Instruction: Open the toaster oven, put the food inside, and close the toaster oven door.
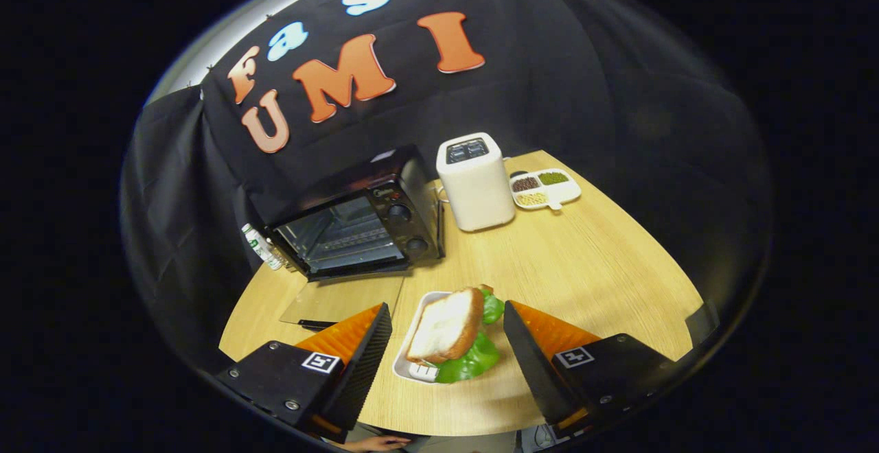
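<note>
A black toaster oven [357, 223] stands on the wooden table [590, 274], beyond my fingers and to the left. Its glass door [343, 300] lies folded down flat on the table, and the wire rack inside shows. A sandwich [450, 333] of toast and green lettuce rests on a small white tray [412, 364], between my two fingers. My gripper [446, 326] is open, with a gap on each side of the sandwich. The fingers [367, 343] do not touch the food.
A white pop-up toaster [475, 182] stands right of the oven. Behind it lies a white divided dish [547, 189] with beans and grains. A small bottle [263, 247] stands at the oven's left side. A hand [374, 444] shows below the table's near edge.
</note>
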`<state>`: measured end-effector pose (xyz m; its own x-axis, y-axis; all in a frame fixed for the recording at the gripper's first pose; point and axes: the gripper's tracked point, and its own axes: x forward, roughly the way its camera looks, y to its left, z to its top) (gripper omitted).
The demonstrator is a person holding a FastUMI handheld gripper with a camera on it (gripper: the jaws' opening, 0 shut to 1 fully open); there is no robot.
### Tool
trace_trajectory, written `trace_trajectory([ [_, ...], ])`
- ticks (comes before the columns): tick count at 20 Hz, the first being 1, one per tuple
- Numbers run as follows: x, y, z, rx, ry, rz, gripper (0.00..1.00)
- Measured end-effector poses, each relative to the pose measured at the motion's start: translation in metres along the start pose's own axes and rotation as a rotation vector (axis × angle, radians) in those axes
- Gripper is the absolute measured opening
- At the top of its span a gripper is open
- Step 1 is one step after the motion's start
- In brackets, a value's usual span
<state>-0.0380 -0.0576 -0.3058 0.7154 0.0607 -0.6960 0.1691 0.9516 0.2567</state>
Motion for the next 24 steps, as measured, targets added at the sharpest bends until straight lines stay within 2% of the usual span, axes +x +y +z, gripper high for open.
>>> trace_trajectory([
  [4, 0.028, -0.020, -0.010, 0.094, 0.053, 0.013, 0.95],
  [7, 0.033, -0.011, -0.026, 0.184, 0.110, 0.082, 0.90],
  [11, 0.035, -0.002, -0.031, 0.210, 0.136, 0.134, 0.83],
  [13, 0.033, 0.004, -0.031, 0.217, 0.145, 0.168, 0.76],
  [16, 0.037, 0.000, -0.044, 0.218, 0.202, 0.160, 0.61],
  [20, 0.038, 0.001, -0.039, 0.290, 0.216, 0.165, 0.44],
  [22, 0.039, 0.000, -0.031, 0.301, 0.200, 0.152, 0.33],
  [24, 0.037, -0.004, -0.024, 0.287, 0.159, 0.128, 0.27],
])
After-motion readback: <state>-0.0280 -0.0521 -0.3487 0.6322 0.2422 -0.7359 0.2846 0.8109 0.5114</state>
